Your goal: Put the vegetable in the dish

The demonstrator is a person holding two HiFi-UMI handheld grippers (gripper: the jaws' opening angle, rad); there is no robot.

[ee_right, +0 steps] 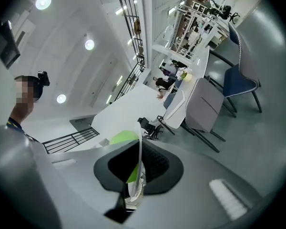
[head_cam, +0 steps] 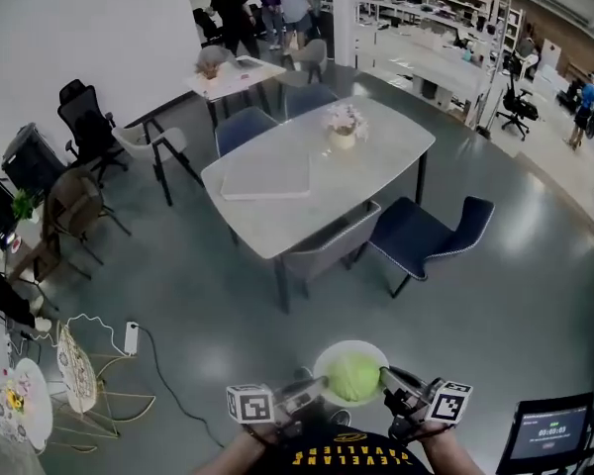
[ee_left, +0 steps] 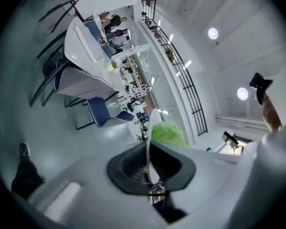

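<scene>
Looming beyond dish [head_cam: 337,348]: table [head_cam: 381,142]; chairs [head_cam: 431,231]

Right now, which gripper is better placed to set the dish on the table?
Left, barely. The left gripper and right gripper each clamp the dish rim, vegetable inside; the table's near end lies ahead-left.
</scene>
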